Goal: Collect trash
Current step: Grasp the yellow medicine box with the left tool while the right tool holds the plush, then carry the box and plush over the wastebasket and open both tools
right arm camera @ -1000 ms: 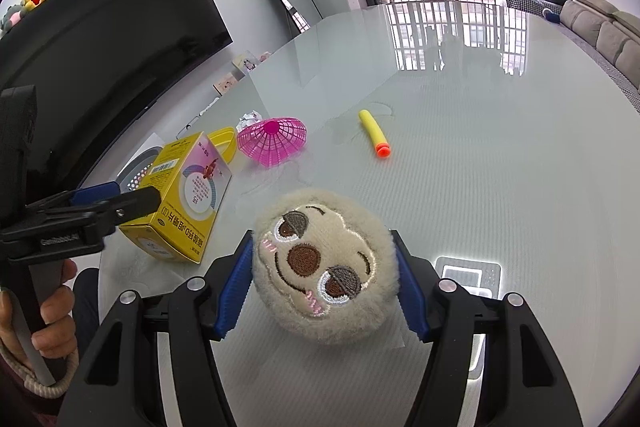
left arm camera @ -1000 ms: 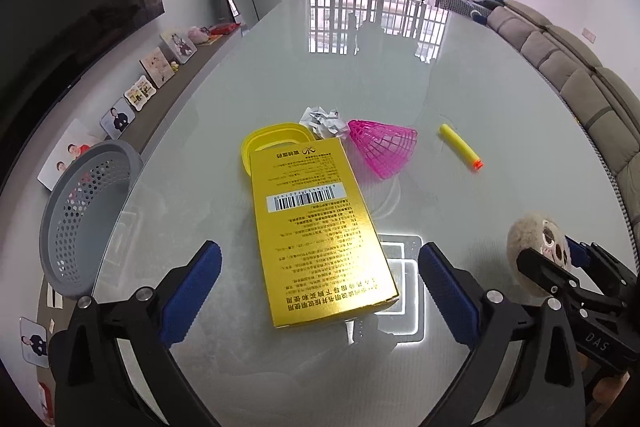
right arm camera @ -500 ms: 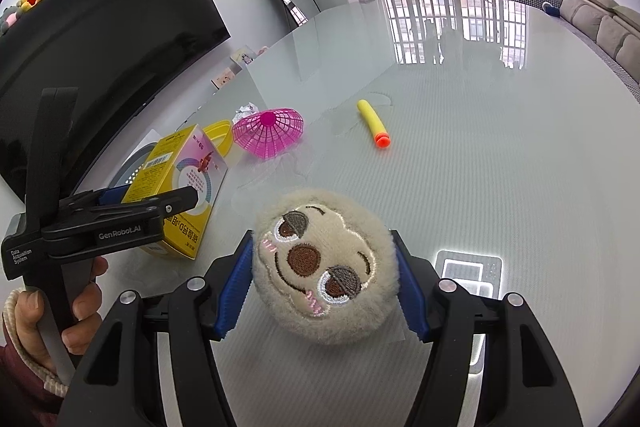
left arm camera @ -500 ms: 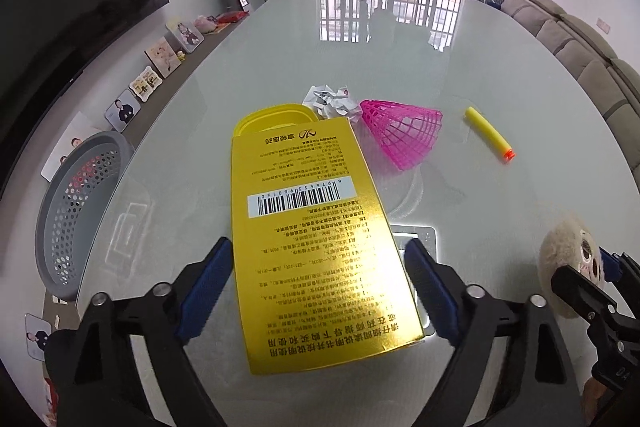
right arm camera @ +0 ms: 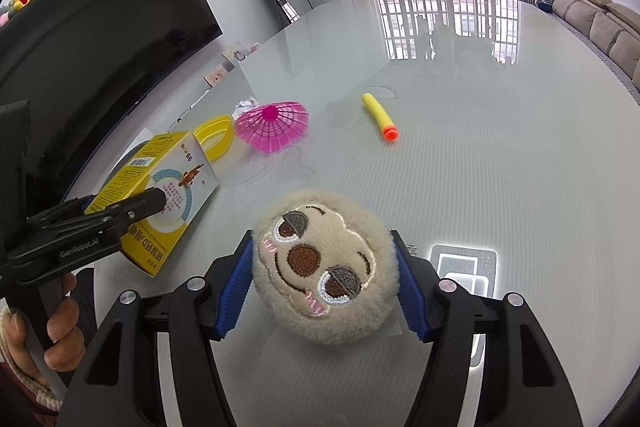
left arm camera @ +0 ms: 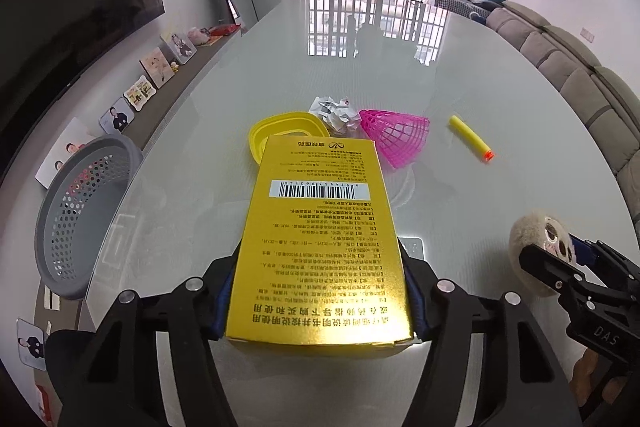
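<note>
My left gripper [left arm camera: 320, 301] is shut on a yellow cardboard box [left arm camera: 320, 239], gripping its near end from both sides; the box also shows in the right wrist view [right arm camera: 160, 187], low over the table's left edge. My right gripper [right arm camera: 324, 287] is shut on a beige plush toy [right arm camera: 326, 267], also seen in the left wrist view [left arm camera: 536, 251]. On the glass table lie a crumpled paper ball [left arm camera: 334, 111], a yellow lid [left arm camera: 280, 131], a pink mesh cone [left arm camera: 398, 135] and a yellow foam dart [left arm camera: 470, 143].
A grey perforated basket [left arm camera: 80, 211] sits below the table's left edge. Photo frames [left arm camera: 156, 67] line a low shelf along the left wall. A sofa [left arm camera: 580, 75] runs along the right. A ceiling light glares off the glass table [right arm camera: 464, 267].
My left gripper moved forward around the yellow box and closed on its near end. The right gripper stayed still, holding the plush toy.
</note>
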Available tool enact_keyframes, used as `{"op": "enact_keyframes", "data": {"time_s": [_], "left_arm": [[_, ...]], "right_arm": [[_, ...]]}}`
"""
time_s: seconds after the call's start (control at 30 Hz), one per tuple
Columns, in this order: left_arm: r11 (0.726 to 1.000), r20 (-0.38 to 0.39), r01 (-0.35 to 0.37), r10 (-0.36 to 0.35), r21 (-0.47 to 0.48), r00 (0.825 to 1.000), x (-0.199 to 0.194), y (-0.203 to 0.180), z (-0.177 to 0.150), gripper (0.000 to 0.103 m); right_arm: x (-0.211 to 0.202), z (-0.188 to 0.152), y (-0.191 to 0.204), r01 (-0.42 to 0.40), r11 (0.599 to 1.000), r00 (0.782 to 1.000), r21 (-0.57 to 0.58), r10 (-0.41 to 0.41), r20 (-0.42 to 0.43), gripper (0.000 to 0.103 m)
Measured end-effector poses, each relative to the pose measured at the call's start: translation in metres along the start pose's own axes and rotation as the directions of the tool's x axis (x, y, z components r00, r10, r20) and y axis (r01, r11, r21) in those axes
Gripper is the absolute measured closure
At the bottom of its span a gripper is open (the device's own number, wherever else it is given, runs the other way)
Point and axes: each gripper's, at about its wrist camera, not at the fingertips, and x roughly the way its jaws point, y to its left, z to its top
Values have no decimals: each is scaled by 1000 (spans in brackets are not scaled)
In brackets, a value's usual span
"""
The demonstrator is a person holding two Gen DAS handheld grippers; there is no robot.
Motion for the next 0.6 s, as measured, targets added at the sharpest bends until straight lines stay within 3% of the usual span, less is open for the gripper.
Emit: {"op": "enact_keyframes", "data": {"time_s": [0.3, 0.6], "left_arm": [[1000, 70, -11, 12, -16, 997, -27, 32, -7, 41], [994, 95, -33, 42, -101, 995, -35, 101, -17, 41]], "right_arm": [[8, 6, 40, -18, 999, 1000, -39, 17, -12, 41], [24, 18, 103, -70, 992, 997, -103, 68, -22, 41]]}}
